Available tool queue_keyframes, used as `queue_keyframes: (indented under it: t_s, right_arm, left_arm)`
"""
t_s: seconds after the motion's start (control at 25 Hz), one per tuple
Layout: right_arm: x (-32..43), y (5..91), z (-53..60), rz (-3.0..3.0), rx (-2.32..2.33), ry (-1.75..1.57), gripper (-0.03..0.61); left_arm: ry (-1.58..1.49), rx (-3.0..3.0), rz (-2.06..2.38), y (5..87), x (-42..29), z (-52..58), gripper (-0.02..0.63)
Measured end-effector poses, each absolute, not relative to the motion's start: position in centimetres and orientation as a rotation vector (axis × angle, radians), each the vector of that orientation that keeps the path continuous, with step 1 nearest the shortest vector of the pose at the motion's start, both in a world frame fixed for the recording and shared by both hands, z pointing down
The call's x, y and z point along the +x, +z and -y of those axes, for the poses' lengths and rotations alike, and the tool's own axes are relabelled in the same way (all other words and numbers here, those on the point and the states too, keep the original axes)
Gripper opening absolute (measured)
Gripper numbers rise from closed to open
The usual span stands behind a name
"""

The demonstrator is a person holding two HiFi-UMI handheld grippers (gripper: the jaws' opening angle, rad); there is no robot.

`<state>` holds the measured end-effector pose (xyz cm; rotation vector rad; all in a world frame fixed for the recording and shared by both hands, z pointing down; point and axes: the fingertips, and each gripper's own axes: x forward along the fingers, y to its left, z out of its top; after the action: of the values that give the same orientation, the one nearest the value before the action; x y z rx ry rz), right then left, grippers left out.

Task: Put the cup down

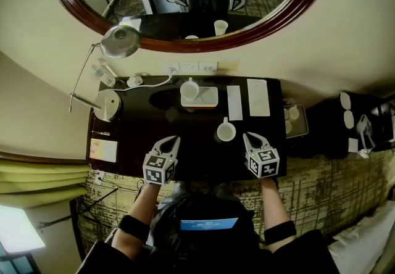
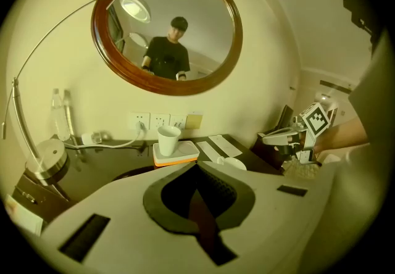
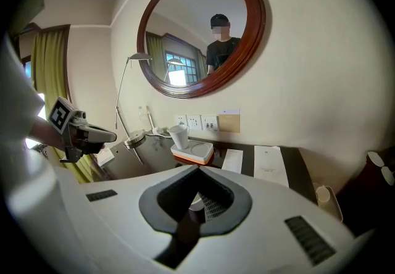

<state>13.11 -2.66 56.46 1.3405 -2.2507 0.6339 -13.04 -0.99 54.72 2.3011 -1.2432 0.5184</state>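
The cup [image 1: 226, 131] is a small white glazed vessel with a round rim and a side handle. It stands upright on the bench [image 1: 154, 137], between the two grippers and apart from both. The left gripper [image 1: 175, 141] has smooth white moulded shells lined with dark pads; its fingers are closed together with nothing between them. The right gripper [image 1: 248, 138] is built the same way, with a ribbed texture visible on one pad. Its fingers are also closed and empty, and the cup shows beyond them through the opening in the shells. Each gripper carries a cube with black-and-white square markers. The bench is a dark, glossy rectangular surface that reflects the light. Toward the wall, a second cup [image 1: 189, 89], white and taller, stands upright on a flat white tray [image 1: 208, 102] with an orange edge. Two white paper cards [image 1: 234, 102] lie flat just beside the tray. A chrome lamp [image 1: 120, 40] with a domed head, thin curved stem and round base occupies the left end. An oval mirror [image 1: 179, 45] in a polished dark wooden frame hangs on the plain cream wall [image 1: 345, 50] above a row of white sockets [image 1: 188, 68]. The floor is covered in patterned carpet [image 1: 327, 186], and a yellow-green pleated curtain [image 1: 37, 171] hangs at the left.
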Motion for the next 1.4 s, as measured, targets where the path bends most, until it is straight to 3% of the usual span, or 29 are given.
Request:
queue_keyframes:
  t_s: [0.16, 0.4, 0.52, 0.72, 0.92, 1.4]
  right_arm:
    - [13.3, 56.4, 3.0, 2.244, 1.341, 0.638, 0.005]
    - [13.9, 56.1, 2.6, 2.221, 1.337, 0.652, 0.005]
    - [14.1, 56.7, 2.6, 2.207, 1.338, 0.658, 0.005]
    - [13.8, 57.8, 2.0, 2.185, 1.353, 0.721, 0.005]
    - [13.4, 59.3, 0.6, 2.156, 1.379, 0.754, 0.005]
    - [13.9, 61.5, -1.3, 2.110, 1.445, 0.834, 0.005]
  left_arm:
    - [0.546, 2.306, 1.271, 55.5, -13.1, 2.8, 0.068]
    - [0.544, 2.336, 1.224, 57.0, -12.0, 7.0, 0.309]
    - [0.525, 2.369, 1.202, 57.8, -11.9, 10.1, 0.332]
    - [0.561, 2.435, 1.109, 60.4, -11.2, 14.1, 0.475]
    - [0.600, 2.532, 1.006, 62.0, -10.0, 17.0, 0.539]
    - [0.792, 2.649, 0.894, 66.5, -8.1, 22.5, 0.586]
